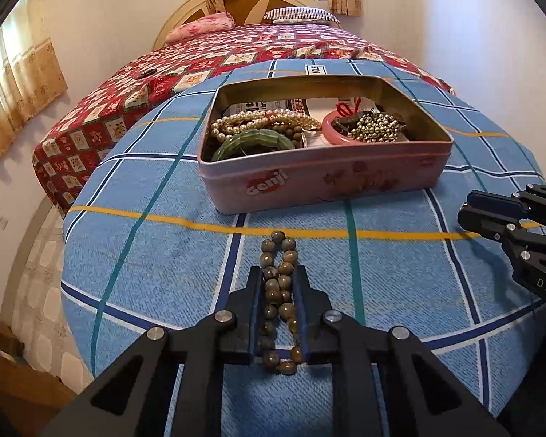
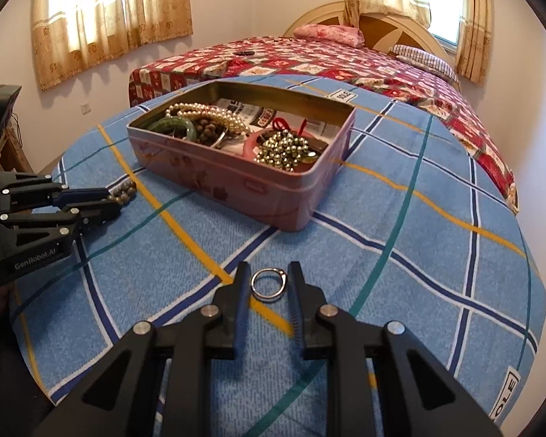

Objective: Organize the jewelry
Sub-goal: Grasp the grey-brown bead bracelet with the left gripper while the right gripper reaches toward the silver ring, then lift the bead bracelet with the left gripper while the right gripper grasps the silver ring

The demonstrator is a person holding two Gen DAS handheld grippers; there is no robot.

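Both tongs (image 1: 279,280) (image 2: 267,276) are matte black with blue pads, silver screws, white lettering.

Both cameras sit low over the blue checked blanket (image 1: 163,255), close to it, facing the headboard. The left view meets the pink tin (image 1: 324,178) squarely; the right, from farther right, shares it cornerwise.

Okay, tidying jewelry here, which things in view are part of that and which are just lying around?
Part of the job:
- brown bead bracelet, between the left gripper fingers
- silver ring, between the right gripper fingers
- pink tin holding jewelry

Just there:
- pink pillow
- striped pillow
- curtains
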